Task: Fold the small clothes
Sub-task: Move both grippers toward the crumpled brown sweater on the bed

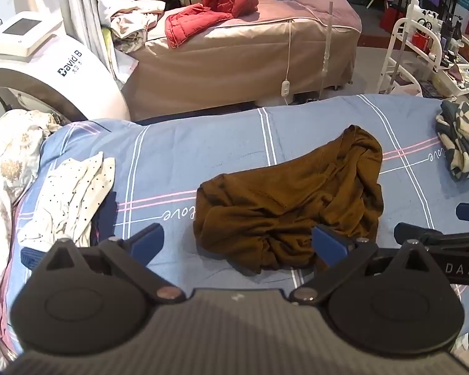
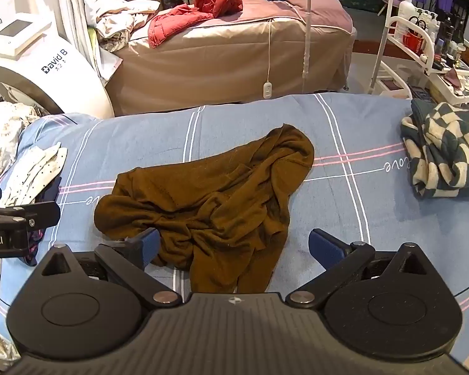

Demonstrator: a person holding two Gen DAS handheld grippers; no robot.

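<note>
At the far left a floral quilt [image 1: 6, 156] is bunched against the edge of the bed [image 1: 222, 137], which is covered by a blue sheet with white and pink lines. Just inside it lies a white dotted garment [image 1: 72, 187], loosely folded on top of something dark.

The left claw [image 1: 239, 245] hovers low over the sheet with its blue pads spread wide and nothing between them. Its left pad is over bare sheet; its right pad sits at the near edge of the brown garment [image 1: 297, 200]. That garment lies crumpled in the middle of the bed, one end reaching toward the far right and a twisted bunch of folds nearest the claws.

The right claw [image 2: 234, 248] is also spread wide and empty, straddling the near part of the brown garment [image 2: 209, 193]: its left pad touches or just overlaps the cloth, its right pad is over bare sheet.

At the right edge a checked cloth [image 2: 447, 150] sits folded, well apart from the brown one.

Behind stand a second bed [image 2: 234, 53] with a red jacket [image 2: 190, 15], and a white cart [image 2: 428, 59].
</note>
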